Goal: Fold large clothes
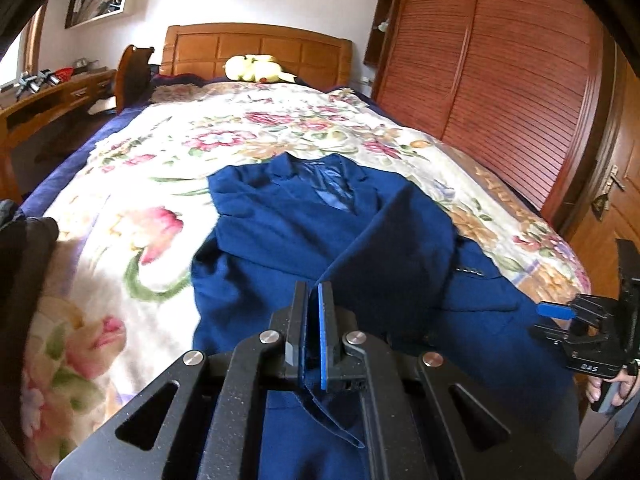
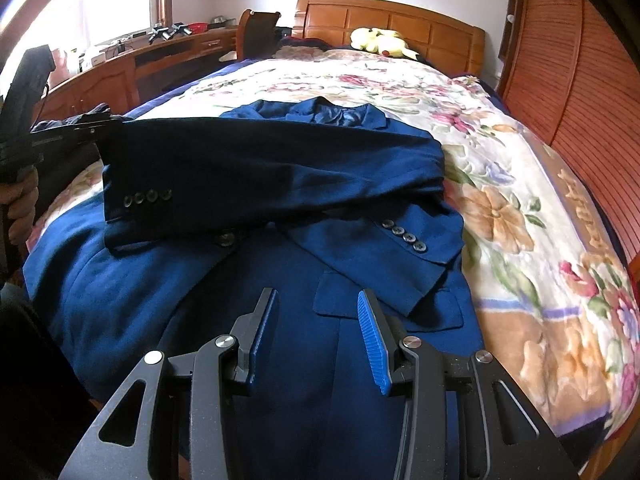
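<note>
A home bedroom: a bed under a floral blanket, its wooden headboard at twelve o'clock with a yellow plush toy before it. A slatted wooden wardrobe stands at two o'clock, a cluttered wooden desk at ten.

Bed with floral blanket, blue jacket, yellow plush

Navy blue jacket w/ dark buttons, floral cream blanket.

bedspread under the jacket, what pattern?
Cream bedspread with pink and orange flowers; clearest in right wrist view.
</note>
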Demonstrator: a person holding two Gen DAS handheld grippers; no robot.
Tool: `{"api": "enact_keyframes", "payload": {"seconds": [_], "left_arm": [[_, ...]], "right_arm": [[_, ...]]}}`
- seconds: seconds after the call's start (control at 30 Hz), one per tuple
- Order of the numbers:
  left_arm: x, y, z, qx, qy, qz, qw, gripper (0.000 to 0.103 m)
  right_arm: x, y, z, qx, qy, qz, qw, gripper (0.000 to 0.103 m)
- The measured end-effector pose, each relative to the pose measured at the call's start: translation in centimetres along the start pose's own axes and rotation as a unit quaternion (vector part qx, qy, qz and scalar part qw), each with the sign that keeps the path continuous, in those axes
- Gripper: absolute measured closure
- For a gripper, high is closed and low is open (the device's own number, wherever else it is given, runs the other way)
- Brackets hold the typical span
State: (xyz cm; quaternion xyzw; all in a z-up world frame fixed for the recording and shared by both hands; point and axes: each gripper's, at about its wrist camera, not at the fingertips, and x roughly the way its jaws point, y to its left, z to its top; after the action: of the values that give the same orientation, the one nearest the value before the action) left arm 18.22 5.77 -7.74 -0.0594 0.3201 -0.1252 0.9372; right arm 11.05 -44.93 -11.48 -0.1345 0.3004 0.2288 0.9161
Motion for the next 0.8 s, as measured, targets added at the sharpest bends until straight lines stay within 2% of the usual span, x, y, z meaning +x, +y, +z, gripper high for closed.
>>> {"api": "enact_keyframes", "payload": {"seconds": [0.17,0.2,0.23,0.27,0.3,0.37,0.43,0.5,0.53,0.8], "left_arm": [[-0.1,-0.6,-0.2,0.023,0.002,0.02,0.9995,0.098],[-0.4,-0.7,-0.3,0.029,-0.001,0.029,0.9992,0.095],[-0.8,-0.8,-0.3,0.031,-0.004,0.034,0.9989,0.09],[-1.2,-0.8,-0.4,0.031,-0.01,0.034,0.9989,0.078],[-1.6,-0.7,-0.4,0.03,-0.013,0.026,0.9991,0.071],[-2.1,-0.8,-0.6,0.031,-0.017,0.026,0.999,0.066],[-2.6,-1.0,-1.0,0.043,-0.024,0.043,0.9979,0.054],[-2.9,-1.1,-1.6,0.054,-0.028,0.056,0.9965,0.028],[-3.1,-1.0,-1.8,0.056,-0.027,0.063,0.9961,0.024],[-4.1,1.2,-4.0,0.049,-0.01,0.073,0.996,0.023]], "right_arm": [[0.1,-0.1,-0.1,-0.005,0.0,-0.003,1.0,0.06],[0.1,-0.1,-0.2,-0.005,0.0,-0.004,1.0,0.06],[0.1,-0.2,-0.2,-0.004,0.0,-0.004,1.0,0.06],[0.1,-0.2,-0.2,-0.002,0.0,-0.003,1.0,0.06],[0.2,-0.2,-0.3,-0.001,0.0,-0.003,1.0,0.06],[0.3,-0.3,-0.5,0.003,0.0,-0.002,1.0,0.06],[0.6,-0.3,-0.6,0.005,0.004,-0.002,1.0,0.06],[0.9,-0.4,-0.7,0.006,0.006,-0.002,1.0,0.06],[1.0,-0.4,-0.8,0.006,0.007,-0.002,1.0,0.06],[1.9,-0.6,-1.2,0.015,0.012,-0.006,1.0,0.06]]}}
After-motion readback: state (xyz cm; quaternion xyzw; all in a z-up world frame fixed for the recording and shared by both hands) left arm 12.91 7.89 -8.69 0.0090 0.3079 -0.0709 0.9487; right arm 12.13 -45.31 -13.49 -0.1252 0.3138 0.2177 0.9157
